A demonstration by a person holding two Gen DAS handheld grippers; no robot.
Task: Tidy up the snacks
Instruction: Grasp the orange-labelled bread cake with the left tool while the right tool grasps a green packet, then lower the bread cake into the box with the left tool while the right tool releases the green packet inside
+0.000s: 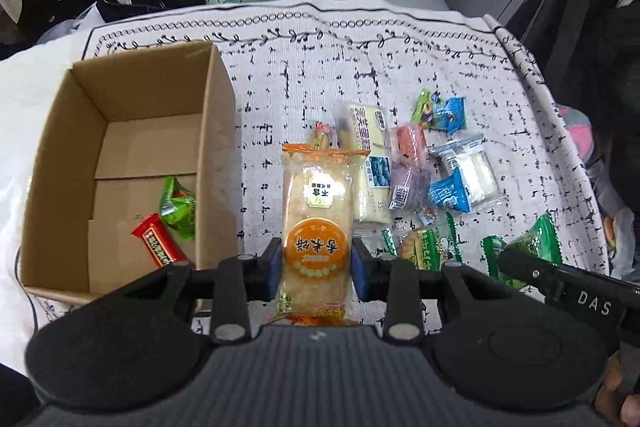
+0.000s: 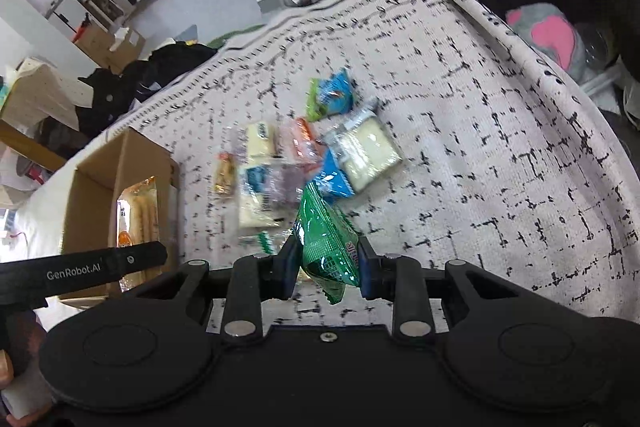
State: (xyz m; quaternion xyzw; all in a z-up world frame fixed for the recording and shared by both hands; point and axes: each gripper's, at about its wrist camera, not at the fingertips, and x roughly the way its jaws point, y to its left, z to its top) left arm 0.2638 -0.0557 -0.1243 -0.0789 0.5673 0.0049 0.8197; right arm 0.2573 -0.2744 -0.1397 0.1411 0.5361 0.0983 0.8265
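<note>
From the left wrist view, the left tool [image 1: 317,269] is closed on a long rice cracker packet [image 1: 316,223] with an orange label, its blue pads pressing both sides of the wrapper. The packet hangs over the patterned cloth [image 1: 400,67], just right of the cardboard box [image 1: 216,131]. Inside the box lie a red snack bar [image 1: 159,245] and a green packet [image 1: 178,207]. Right of the cracker packet sits a loose pile of snacks [image 1: 404,163] on the cloth: a pale cake bar, pink and purple wrapped pieces, and blue packets. Part of the right tool shows at the lower right edge, with a green wrapper beside it.

From the right wrist view, the right tool [image 2: 329,269] is clamped on a green bag [image 2: 326,243], which sticks up and forward between the pads, held above the cloth [image 2: 480,107]. The pile of snacks [image 2: 300,155] lies ahead of it, blurred. To the left stands the box [image 2: 132,163], with the cracker packet [image 2: 138,211] over its opening and the black arm of the left tool crossing in front.
</note>
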